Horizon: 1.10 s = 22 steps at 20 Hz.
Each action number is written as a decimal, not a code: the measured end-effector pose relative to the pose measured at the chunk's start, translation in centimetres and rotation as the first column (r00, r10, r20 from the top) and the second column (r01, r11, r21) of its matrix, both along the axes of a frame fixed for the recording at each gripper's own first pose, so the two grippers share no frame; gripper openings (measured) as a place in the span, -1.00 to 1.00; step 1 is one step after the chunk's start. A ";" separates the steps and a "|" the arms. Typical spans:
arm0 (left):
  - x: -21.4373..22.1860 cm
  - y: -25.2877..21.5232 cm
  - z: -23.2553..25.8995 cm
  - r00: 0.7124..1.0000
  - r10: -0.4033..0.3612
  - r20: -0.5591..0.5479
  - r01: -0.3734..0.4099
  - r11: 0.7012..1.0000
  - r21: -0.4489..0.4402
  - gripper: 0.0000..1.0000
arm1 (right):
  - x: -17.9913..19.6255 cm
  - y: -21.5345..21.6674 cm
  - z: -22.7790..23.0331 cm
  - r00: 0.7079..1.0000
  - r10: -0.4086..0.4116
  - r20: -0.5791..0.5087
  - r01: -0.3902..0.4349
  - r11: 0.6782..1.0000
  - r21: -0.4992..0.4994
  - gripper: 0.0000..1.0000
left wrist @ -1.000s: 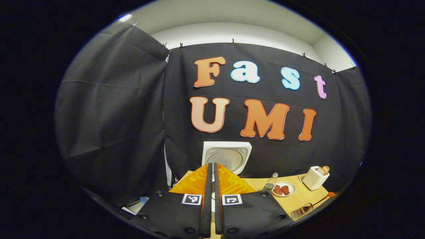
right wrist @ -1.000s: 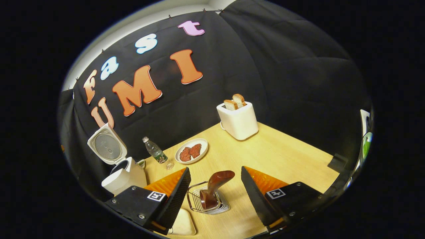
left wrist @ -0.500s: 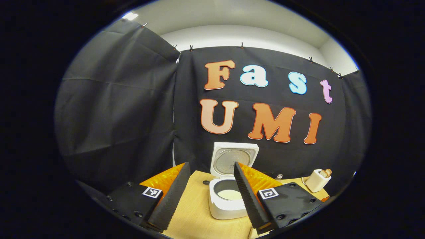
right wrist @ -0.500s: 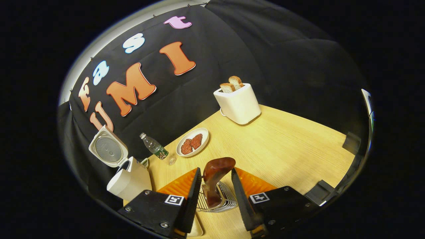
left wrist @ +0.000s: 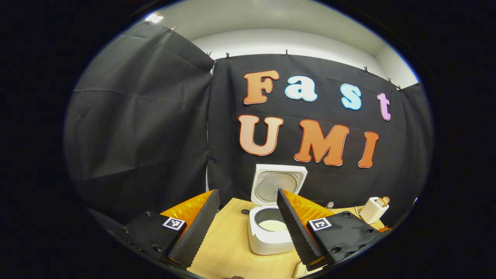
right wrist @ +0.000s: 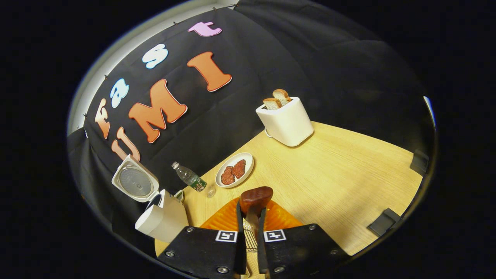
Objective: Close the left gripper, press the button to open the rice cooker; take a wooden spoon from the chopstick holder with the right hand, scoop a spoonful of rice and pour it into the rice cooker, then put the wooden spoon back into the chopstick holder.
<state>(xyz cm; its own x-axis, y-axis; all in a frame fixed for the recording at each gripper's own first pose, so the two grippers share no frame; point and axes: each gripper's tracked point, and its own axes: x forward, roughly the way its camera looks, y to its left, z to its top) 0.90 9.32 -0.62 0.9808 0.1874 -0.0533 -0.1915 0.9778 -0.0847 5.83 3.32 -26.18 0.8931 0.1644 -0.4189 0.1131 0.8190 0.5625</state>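
The rice cooker (left wrist: 271, 228) stands lid-up near the counter's (left wrist: 228, 248) left back corner, pale rice in its pot; the left gripper (left wrist: 248, 224) hangs before it, jaws released; in the right gripper view, the right gripper (right wrist: 251, 232) has its jaws clenched on the wooden spoon (right wrist: 255, 199) above the wire chopstick holder (right wrist: 250, 238); a plate (right wrist: 235, 174) carries two reddish pieces; the toaster (right wrist: 286, 120) holds bread at the back edge.

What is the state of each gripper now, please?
Left gripper: open, holding nothing, jaws apart in front of the open rice cooker.
Right gripper: jaws closed on the wooden spoon.
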 end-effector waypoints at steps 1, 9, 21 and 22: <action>-0.1 0.1 0.0 1.000 0.000 0.002 0.000 1.000 0.002 1.00 | 0.1 0.2 0.4 1.000 0.000 -0.003 0.000 1.000 -0.013 -0.89; -0.3 0.0 1.1 0.999 -0.029 0.031 0.028 0.999 0.035 1.00 | -1.4 1.3 8.5 0.991 0.026 0.128 -0.003 0.984 -0.179 -0.94; 0.3 0.0 0.9 0.996 -0.078 0.037 0.077 0.996 0.041 1.00 | -7.6 13.2 11.5 0.957 0.236 0.169 -0.210 0.964 -0.161 -0.94; 0.3 -0.1 0.7 0.996 -0.086 0.034 0.084 0.996 0.043 1.00 | -8.1 13.9 10.7 0.955 0.249 0.163 -0.219 0.958 -0.184 -0.94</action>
<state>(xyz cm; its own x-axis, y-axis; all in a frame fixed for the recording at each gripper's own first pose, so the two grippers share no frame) 1.18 9.20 0.07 0.9944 0.1048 -0.0123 -0.1052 0.9932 -0.0494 -2.24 17.25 -15.46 0.9013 0.3213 -0.2907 -0.1848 0.8919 0.4127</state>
